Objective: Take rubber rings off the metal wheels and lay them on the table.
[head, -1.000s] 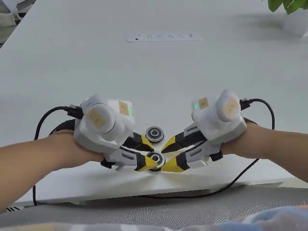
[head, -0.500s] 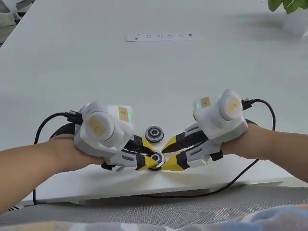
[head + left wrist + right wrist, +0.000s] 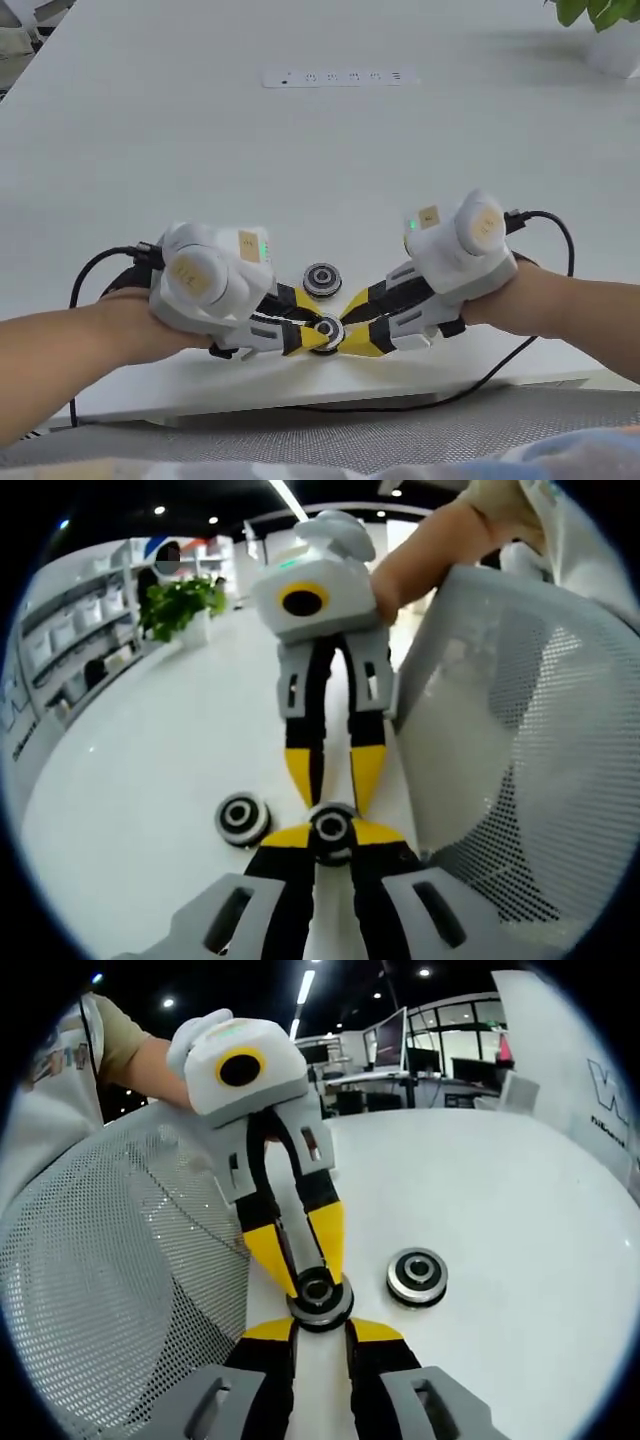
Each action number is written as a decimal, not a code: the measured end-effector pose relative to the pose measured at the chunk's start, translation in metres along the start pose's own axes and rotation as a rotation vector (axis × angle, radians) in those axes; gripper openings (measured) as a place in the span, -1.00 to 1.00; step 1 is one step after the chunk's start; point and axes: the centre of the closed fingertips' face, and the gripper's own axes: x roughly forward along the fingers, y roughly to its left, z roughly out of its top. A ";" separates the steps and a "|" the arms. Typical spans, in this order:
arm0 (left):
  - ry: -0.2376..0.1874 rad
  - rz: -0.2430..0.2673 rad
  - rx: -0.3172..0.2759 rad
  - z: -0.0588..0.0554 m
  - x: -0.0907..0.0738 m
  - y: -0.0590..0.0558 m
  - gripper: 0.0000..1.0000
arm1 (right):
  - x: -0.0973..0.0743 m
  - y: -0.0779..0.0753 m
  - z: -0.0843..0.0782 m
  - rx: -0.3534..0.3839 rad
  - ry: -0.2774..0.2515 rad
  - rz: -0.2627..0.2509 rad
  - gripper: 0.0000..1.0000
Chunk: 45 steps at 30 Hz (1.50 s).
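A small metal wheel with a black rubber ring (image 3: 326, 329) sits near the table's front edge, also seen as the wheel (image 3: 332, 830) and the wheel (image 3: 320, 1300). My left gripper (image 3: 313, 338) comes from the left and my right gripper (image 3: 347, 337) from the right. Their yellow tips meet at this wheel and pinch its rim from opposite sides. In the left gripper view my own left gripper (image 3: 332, 834) holds the wheel, with the right gripper (image 3: 333, 780) opposite. In the right gripper view the right gripper (image 3: 322, 1331) faces the left gripper (image 3: 303, 1260). A second wheel (image 3: 322, 279) lies free just behind.
A white power strip (image 3: 340, 76) lies far back on the white table (image 3: 200, 150). A plant (image 3: 595, 10) stands at the back right. Black cables (image 3: 520, 350) trail off the front edge. A grey mesh chair (image 3: 520, 740) is close to the table's edge.
My left gripper has sunk lower and tilted a little while staying at the wheel. The right gripper and both wheels have hardly shifted.
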 end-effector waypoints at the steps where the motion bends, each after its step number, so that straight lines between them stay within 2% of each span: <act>1: 0.000 0.000 0.000 0.000 0.000 0.000 -0.73 | 0.000 0.000 0.000 -0.002 -0.001 0.000 -0.65; 3: -0.002 0.002 -0.001 0.000 0.000 0.000 -0.73 | 0.000 0.000 -0.001 -0.004 0.005 0.000 -0.68; 5: -0.004 0.003 -0.002 0.000 0.000 0.000 -0.73 | -0.002 -0.003 -0.004 -0.029 0.026 -0.011 -0.87; 6: -0.006 0.005 -0.003 0.000 0.000 0.000 -0.73 | -0.003 -0.003 -0.003 0.010 0.016 -0.006 -0.88; 10: -0.007 0.008 -0.002 0.001 0.001 0.000 -0.73 | -0.002 -0.003 -0.004 0.006 0.019 -0.008 -0.88; 24: -0.014 0.026 0.000 0.002 0.002 0.001 -0.73 | -0.005 -0.006 -0.005 0.057 0.018 -0.018 -0.99; 41: -0.011 0.031 -0.012 0.003 0.003 0.001 -0.74 | -0.011 -0.009 -0.002 0.230 -0.043 -0.009 -1.00; 45: -0.007 0.035 -0.017 0.002 0.003 0.002 -0.74 | -0.013 -0.013 0.003 0.291 -0.089 -0.013 -1.00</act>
